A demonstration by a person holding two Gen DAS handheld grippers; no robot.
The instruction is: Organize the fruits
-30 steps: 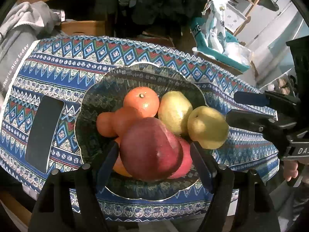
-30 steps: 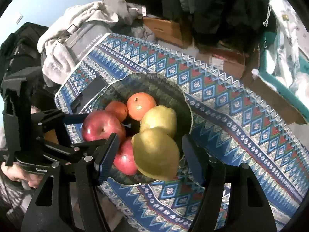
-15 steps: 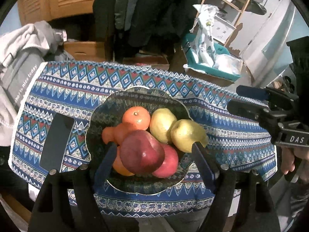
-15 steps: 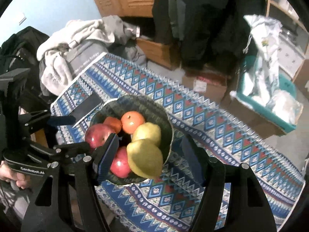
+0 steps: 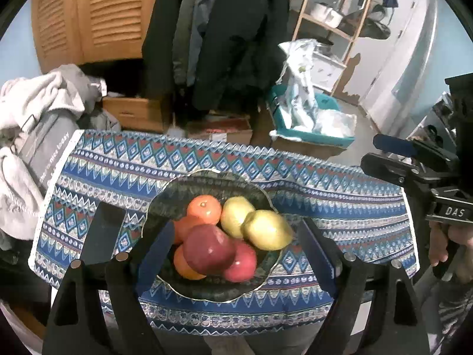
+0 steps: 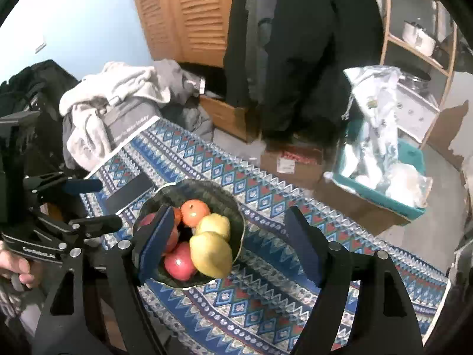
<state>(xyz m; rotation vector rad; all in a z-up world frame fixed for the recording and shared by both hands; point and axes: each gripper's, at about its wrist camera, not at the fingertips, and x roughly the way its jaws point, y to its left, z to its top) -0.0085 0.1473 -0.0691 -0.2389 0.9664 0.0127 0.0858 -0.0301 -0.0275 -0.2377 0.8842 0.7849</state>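
Left wrist view: we see all the fruit piled in the dark bowl (image 5: 165, 204) near the front edge of the patterned cloth (image 5: 340, 207), w/ a dark flat slab (image 5: 102, 236) just beside it toward the left edge. Red apple (image 5: 208, 250) sits on top, oranges (image 5: 204, 209) behind, two yellow pears (image 5: 267, 230) at the bowl's right rim. Our left gripper (image 5: 233, 254) has just been widening, nothing btwn its jaws; right gripper (image 6: 227, 245) likewise, spread & empty. No loose fruit on the cloth, so we judge the gathering done, nothing obvious left.
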